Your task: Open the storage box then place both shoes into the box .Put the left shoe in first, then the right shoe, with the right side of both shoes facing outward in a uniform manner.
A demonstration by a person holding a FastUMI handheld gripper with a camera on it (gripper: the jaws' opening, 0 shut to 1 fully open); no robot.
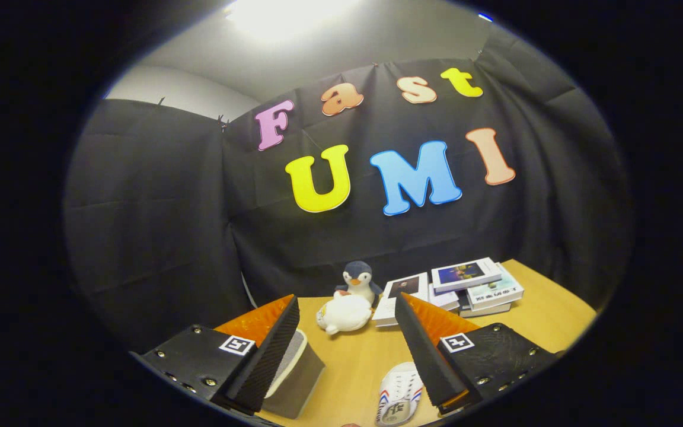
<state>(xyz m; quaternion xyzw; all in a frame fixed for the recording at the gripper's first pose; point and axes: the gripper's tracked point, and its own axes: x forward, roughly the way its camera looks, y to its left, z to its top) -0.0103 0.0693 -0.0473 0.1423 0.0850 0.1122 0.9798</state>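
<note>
My gripper (346,301) is held above the wooden table (358,359), open wide with nothing between its fingers. A white shoe (399,396) with red and blue stripes lies on the table below, close to the inner side of the right finger (421,350). A grey storage box (299,375) with a pale upper edge stands under the left finger (267,350), which hides part of it. I cannot tell whether the box is open or closed.
Beyond the fingertips a white plush toy (344,314) lies on the table, with a penguin plush (358,280) just behind it. A pile of books (466,287) sits to their right, near the black cloth wall.
</note>
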